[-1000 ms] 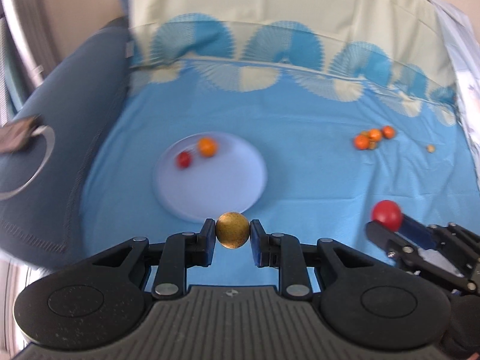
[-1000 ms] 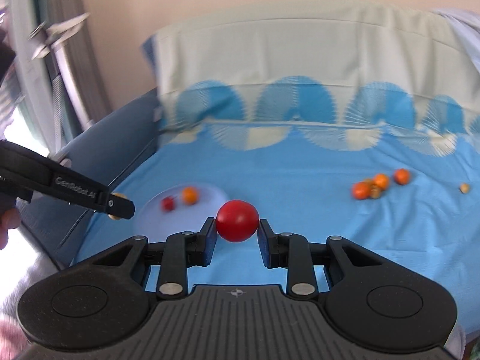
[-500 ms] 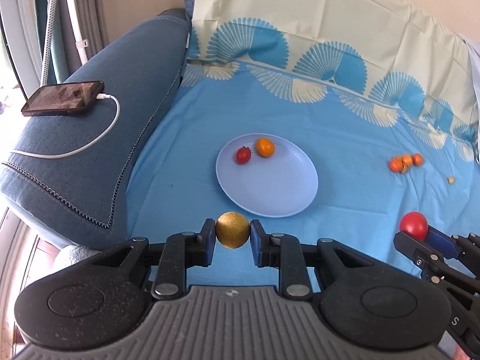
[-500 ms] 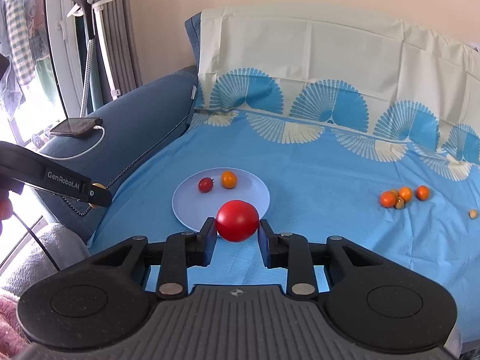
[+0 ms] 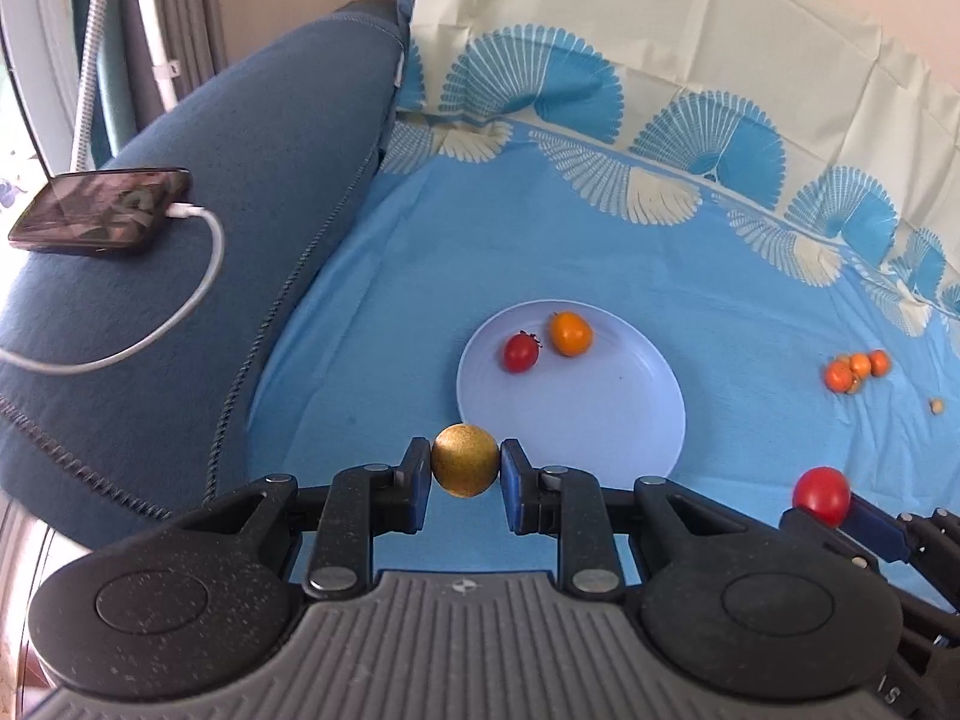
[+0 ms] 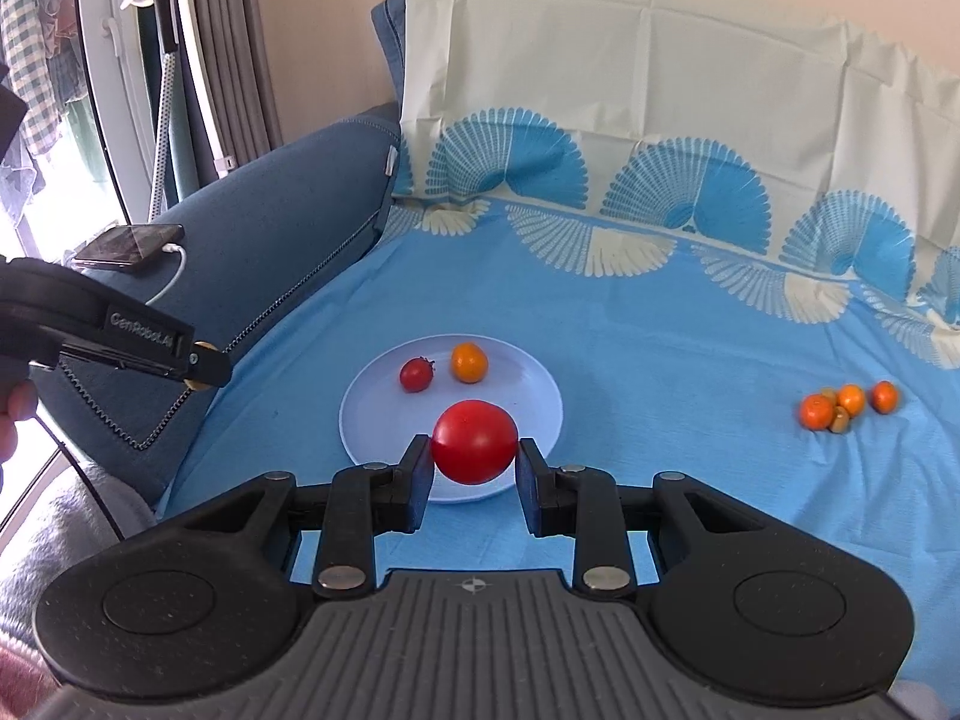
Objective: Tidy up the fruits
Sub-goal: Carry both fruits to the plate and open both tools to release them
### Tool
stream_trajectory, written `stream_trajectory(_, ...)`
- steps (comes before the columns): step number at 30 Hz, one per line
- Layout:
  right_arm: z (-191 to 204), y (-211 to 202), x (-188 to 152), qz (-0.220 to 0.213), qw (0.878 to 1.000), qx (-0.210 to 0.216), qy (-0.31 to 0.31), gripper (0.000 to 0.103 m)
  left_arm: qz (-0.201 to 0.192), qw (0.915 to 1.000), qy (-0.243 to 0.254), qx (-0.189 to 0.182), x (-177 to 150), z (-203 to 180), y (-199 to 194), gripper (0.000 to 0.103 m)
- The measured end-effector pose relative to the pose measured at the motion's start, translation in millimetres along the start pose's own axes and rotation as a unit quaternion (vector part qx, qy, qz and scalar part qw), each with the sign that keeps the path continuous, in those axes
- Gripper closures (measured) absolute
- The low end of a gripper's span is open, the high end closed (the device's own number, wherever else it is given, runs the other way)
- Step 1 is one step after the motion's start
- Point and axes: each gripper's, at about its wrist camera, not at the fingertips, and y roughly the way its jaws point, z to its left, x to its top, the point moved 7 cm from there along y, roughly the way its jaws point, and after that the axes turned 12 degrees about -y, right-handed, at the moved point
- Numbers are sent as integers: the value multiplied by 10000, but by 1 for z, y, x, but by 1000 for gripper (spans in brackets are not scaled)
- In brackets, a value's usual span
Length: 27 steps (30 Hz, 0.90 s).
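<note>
My left gripper (image 5: 465, 461) is shut on a golden-brown round fruit (image 5: 465, 459) and holds it just short of the near left rim of a pale blue plate (image 5: 600, 414). My right gripper (image 6: 474, 443) is shut on a big red tomato (image 6: 474, 441) above the plate's (image 6: 372, 402) near edge. The plate holds a small red tomato (image 5: 519, 352) and an orange fruit (image 5: 570, 333). A cluster of small orange fruits (image 5: 855, 367) lies on the blue cloth to the right; it also shows in the right wrist view (image 6: 846, 405).
A dark blue sofa arm (image 5: 210, 252) rises at the left, with a phone (image 5: 102, 219) and its white charging cable (image 5: 180, 324) on top. A single tiny fruit (image 5: 935, 405) lies past the cluster. A cream cloth (image 6: 660, 60) covers the backrest.
Both grippers have swung and drawn back, so the plate has shifted right in the left wrist view and the sofa arm and phone came into view. Both still hold their fruits.
</note>
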Motion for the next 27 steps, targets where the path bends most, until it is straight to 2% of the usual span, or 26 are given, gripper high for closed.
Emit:
stream_trajectory(10,-13,80,1,302,9994,170,-33,72,397,9989,221,96,19,-29,86,76)
stream_trajectory(17,-12,140,-12,708,9971,220,-166,72,824,9951,419,345,10,-40,151,76)
stream_trajectory(21,-10,161,-20,895,9955,239,-190,71,1022,9923,485,509,4,-36,173,75)
stream_trajectory(22,-10,165,-21,930,9952,234,-216,71,1011,9926,483,476,5,-35,175,71)
stream_trajectory(24,-9,171,-21,955,9948,228,-264,71,917,9943,489,256,8,-36,173,35)
stream_trajectory(25,-8,172,-19,935,9950,225,-284,70,830,9955,448,114,11,-37,169,22)
stream_trajectory(26,-8,171,-17,896,9952,228,-314,68,697,9967,399,112,15,-37,163,1)
stream_trajectory(27,-7,169,-13,848,9955,223,-347,57,517,9979,351,155,20,-36,155,0)
